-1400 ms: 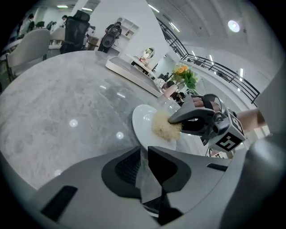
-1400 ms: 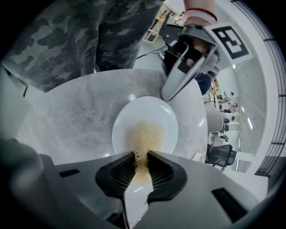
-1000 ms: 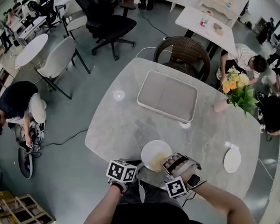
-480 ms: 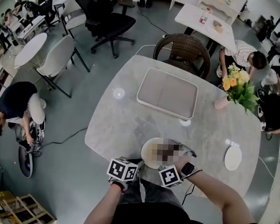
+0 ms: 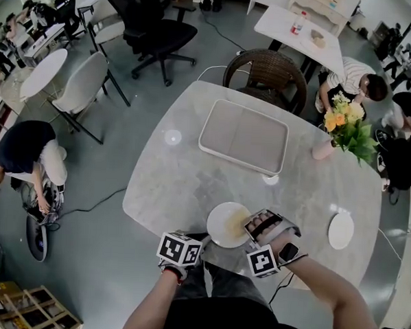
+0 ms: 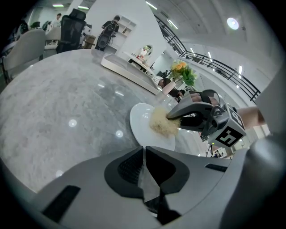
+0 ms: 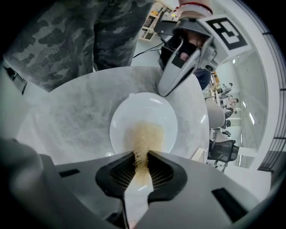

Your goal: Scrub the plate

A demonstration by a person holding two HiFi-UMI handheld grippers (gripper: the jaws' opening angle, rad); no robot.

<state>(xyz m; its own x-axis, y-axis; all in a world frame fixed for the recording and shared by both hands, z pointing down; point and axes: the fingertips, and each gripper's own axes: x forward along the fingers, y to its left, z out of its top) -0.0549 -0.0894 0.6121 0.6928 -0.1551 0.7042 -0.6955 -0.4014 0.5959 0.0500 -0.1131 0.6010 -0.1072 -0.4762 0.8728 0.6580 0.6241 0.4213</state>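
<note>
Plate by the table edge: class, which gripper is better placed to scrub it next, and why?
Right. The right gripper is shut on the fibrous scrubber, which lies on the plate. The left gripper, jaws together, sits at the plate's rim with no scrubber.

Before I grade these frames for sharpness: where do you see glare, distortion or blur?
Head view: sharp, mild bending at the edges, one bright spot on the table. Left gripper view: strong fisheye, dark corners, round glints on the table. Right gripper view: same fisheye; the plate is crisp, the scrubber nearest the lens looks slightly soft.
</note>
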